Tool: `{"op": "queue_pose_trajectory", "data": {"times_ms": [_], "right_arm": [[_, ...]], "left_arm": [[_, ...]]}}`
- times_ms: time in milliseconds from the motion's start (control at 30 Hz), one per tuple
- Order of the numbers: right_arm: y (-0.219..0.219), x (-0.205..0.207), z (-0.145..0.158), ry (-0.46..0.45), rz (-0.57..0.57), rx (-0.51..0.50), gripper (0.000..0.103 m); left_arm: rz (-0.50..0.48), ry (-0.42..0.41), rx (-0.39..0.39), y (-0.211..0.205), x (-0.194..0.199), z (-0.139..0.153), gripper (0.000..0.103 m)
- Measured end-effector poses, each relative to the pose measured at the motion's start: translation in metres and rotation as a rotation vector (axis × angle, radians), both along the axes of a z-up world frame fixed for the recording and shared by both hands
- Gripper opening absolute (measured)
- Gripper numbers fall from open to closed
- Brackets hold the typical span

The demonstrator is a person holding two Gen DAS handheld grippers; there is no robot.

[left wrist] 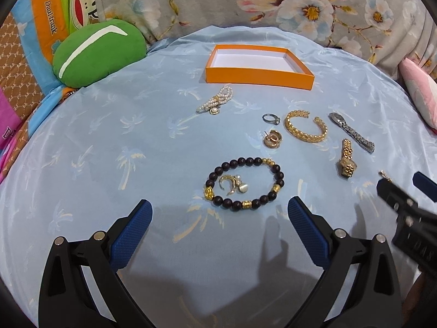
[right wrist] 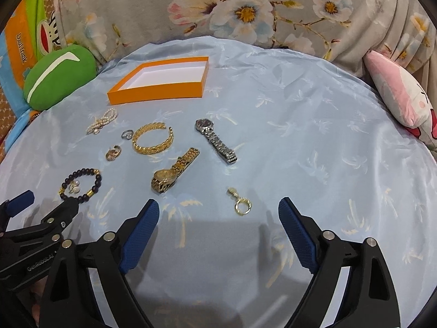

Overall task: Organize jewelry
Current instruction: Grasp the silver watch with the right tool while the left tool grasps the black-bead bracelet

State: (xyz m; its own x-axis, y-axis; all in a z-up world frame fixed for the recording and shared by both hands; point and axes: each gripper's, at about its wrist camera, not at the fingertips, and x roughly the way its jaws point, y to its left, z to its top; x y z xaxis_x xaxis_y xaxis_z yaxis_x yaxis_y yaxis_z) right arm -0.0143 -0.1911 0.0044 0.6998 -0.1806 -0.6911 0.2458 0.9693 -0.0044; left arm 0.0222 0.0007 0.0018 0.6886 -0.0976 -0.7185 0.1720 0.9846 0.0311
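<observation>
An empty orange box [left wrist: 259, 78] [right wrist: 155, 93] sits at the back of the blue cloth. Jewelry lies loose in front of it: a pearl piece [left wrist: 215, 100], a silver ring [left wrist: 271, 119], gold hoop earrings [left wrist: 271, 138], a gold cuff [left wrist: 305, 127] [right wrist: 153, 138], a silver watch [left wrist: 351, 132] [right wrist: 215, 140], a gold watch [left wrist: 347, 158] [right wrist: 174, 169], a dark bead bracelet [left wrist: 245, 183] [right wrist: 82, 186] ringing a gold pearl earring [left wrist: 232, 185], and a gold pendant [right wrist: 240, 202]. My left gripper [left wrist: 220, 214] is open just before the bracelet. My right gripper [right wrist: 218, 213] is open before the pendant.
A green cushion [left wrist: 98, 52] lies at the back left, a pink plush [right wrist: 401, 95] at the right. Floral fabric [left wrist: 273, 5] rises behind the blue cloth [left wrist: 136, 150]. The right gripper's finger also shows in the left wrist view [left wrist: 396, 199].
</observation>
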Motion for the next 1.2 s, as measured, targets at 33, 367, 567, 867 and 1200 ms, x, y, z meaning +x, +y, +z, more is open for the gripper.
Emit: {"op": "queue_pose_trajectory", "data": {"times_ms": [33, 367, 567, 867, 1200], "right_arm": [[-0.006, 0.006, 0.002, -0.007, 0.003, 0.008, 0.077], [-0.041, 0.068, 0.002, 0.007, 0.022, 0.042, 0.049], [-0.033, 0.097, -0.002, 0.037, 0.076, 0.054, 0.048], [-0.025, 0.126, -0.017, 0.1, 0.111, 0.058, 0.029], [-0.024, 0.127, -0.016, 0.092, 0.106, 0.07, 0.019]], "left_arm": [[-0.003, 0.002, -0.002, 0.0, 0.002, 0.0, 0.097], [-0.016, 0.033, -0.011, -0.006, 0.023, -0.004, 0.097], [-0.018, 0.055, -0.023, -0.008, 0.034, -0.007, 0.097], [-0.033, 0.095, -0.01, -0.013, 0.04, -0.014, 0.097], [-0.036, 0.102, 0.006, -0.017, 0.045, -0.015, 0.097]]}}
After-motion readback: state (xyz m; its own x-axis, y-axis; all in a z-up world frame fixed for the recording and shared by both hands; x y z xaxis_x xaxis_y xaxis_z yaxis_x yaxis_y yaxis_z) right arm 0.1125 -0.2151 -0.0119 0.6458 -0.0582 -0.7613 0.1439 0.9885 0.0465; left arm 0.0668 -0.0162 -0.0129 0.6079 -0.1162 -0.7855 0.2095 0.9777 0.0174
